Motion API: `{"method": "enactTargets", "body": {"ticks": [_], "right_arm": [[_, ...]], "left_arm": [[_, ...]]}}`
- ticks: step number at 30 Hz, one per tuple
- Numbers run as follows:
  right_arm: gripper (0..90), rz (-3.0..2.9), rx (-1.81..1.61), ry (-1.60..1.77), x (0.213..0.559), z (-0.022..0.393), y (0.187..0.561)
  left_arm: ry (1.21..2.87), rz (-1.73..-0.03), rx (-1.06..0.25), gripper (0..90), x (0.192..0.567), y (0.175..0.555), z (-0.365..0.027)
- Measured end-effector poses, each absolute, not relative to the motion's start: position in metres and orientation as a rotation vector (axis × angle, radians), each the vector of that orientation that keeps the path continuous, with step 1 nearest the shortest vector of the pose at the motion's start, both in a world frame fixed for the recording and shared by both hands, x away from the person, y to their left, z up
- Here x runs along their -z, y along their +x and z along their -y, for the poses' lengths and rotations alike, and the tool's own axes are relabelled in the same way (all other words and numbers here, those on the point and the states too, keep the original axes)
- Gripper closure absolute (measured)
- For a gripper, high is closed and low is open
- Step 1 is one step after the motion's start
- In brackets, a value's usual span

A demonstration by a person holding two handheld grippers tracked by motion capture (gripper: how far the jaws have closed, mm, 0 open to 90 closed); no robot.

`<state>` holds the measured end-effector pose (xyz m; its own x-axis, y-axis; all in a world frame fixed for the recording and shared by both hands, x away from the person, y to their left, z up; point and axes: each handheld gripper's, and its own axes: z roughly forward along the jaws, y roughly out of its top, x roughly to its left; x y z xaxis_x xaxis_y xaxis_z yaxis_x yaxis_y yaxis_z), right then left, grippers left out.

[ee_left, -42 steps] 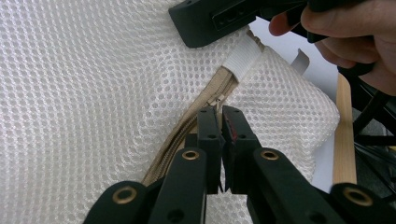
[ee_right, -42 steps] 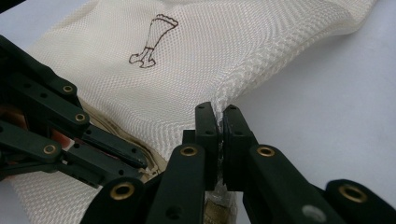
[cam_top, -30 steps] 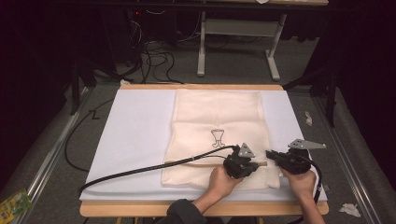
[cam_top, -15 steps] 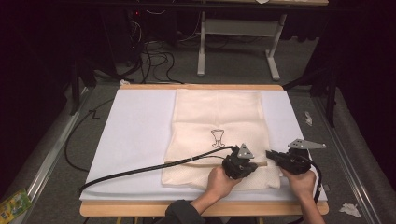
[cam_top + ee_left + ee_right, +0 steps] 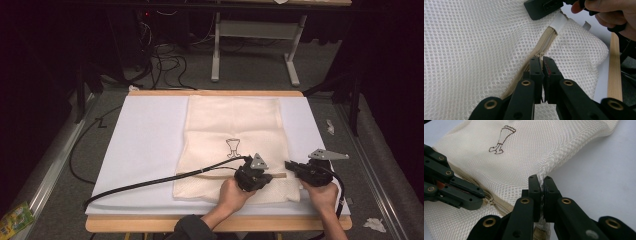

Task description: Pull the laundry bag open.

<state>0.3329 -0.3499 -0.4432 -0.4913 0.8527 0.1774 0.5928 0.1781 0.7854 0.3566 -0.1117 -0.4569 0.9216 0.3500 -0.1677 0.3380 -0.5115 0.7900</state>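
Because a zip only runs when the cloth around it is held taut, the two tongs sit close together at the near edge of the cream mesh laundry bag (image 5: 232,137), which lies flat on the white padded tabletop (image 5: 145,145) toward its right half. The left tongs (image 5: 541,65) are closed tight on what looks like the small zip pull, right on the beige zipper strip (image 5: 544,48) that runs across the bag near its hem. The right tongs (image 5: 541,185) are clamped on the bag's edge seam at the corner beyond the zipper's end, lifting the mesh into a ridge there; that grip reads as the anchor, so the left hand (image 5: 231,194) can draw the slider along without dragging the whole bag. The right hand (image 5: 322,195) rests at the tabletop's near right corner.

The pull itself is buried between the closed pads, so its shape cannot be made out, and whether the zipper is open or shut along its length is hard to tell, since the left tongs cover part of it. A white tab (image 5: 558,22) at the zipper's end is half under the other tool. The little brown outline drawing (image 5: 501,140) on the mesh is too small to identify.
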Motion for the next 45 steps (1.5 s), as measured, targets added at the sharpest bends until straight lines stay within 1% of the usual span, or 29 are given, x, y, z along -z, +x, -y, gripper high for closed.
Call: {"method": "enactTargets", "body": {"ticks": [8,14,30,45], "right_arm": [[88.1,-2.160,-1.219,1.375,0.444,0.350,0.333],[88.1,-2.156,-1.211,1.372,0.444,0.351,0.333],[88.1,-2.162,-1.212,1.376,0.444,0.350,0.333],[88.0,-2.164,-1.218,1.384,0.446,0.351,0.333]], "left_arm": [[2.134,-0.497,0.000,86.8,0.458,0.357,0.109],[2.130,-0.509,-0.002,86.8,0.457,0.359,0.102],[2.129,-0.492,-0.031,86.8,0.453,0.356,0.099],[2.115,-0.500,-0.020,86.8,0.452,0.356,0.094]]}}
